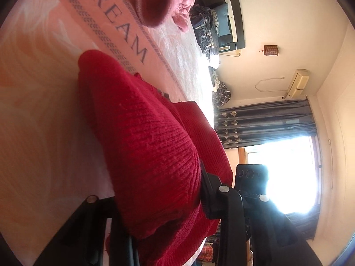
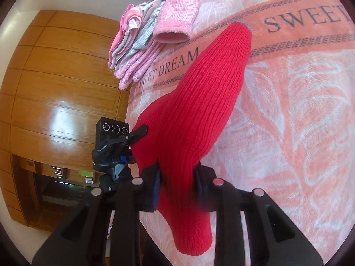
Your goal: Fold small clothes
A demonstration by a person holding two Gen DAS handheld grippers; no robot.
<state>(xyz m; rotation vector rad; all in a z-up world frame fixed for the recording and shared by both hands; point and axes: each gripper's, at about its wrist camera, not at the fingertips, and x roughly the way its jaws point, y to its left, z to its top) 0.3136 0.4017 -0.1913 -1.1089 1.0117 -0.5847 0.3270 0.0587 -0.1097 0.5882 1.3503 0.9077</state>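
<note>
Red knit garment [image 2: 199, 102], ribbed and thick, is the piece I am working on, and it hangs stretched between my two grippers above the bed. The bed [image 2: 288, 110] is the biggest thing here, spread with a pink-and-white blanket [image 1: 44, 110] that carries a salmon band lettered "SWEET DREAM". The garment's far end trails down onto that band, while the near part is lifted clear.

At the bed's edge lies a stack of folded pink and grey clothes [image 2: 133, 51], with a pink fleece piece [image 2: 175, 20] on top of it, its cuff open. I judge that stack to be the finished share of the job, so some folding looks done; the red piece has no fold I can make out and remains to be laid flat, doubled over and added to the pile.

My right gripper [image 2: 177, 177] has its fingers closed tight on a bunched edge of the red knit. My left gripper [image 1: 164, 201], seen from its own camera, likewise pinches a thick gather of the same cloth between its fingers; in the right view it shows at the garment's side.
</note>
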